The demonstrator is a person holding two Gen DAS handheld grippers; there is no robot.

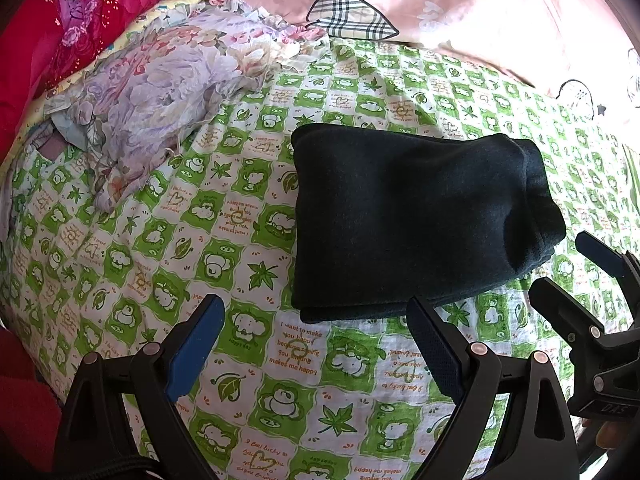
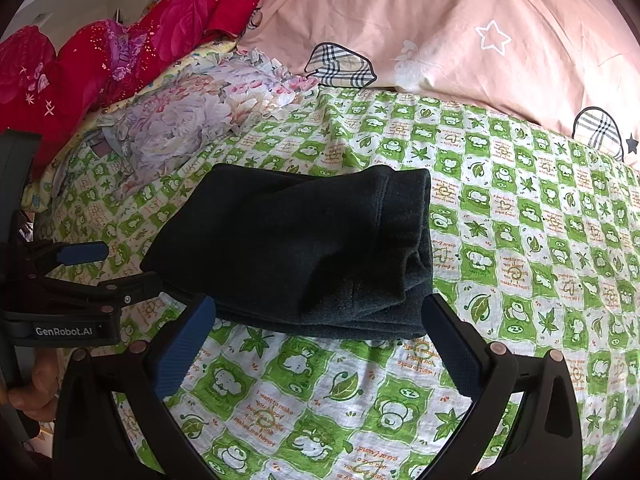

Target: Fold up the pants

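Both grippers, left (image 1: 316,320) and right (image 2: 320,312), gape empty beside folded pants (image 1: 412,216) (dark, bundled)

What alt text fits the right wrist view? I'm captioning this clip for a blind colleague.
Dark folded pants lie in a compact bundle on a green-and-white checked bedsheet, just beyond the open right gripper, which holds nothing. The left gripper is at the left edge, also open.
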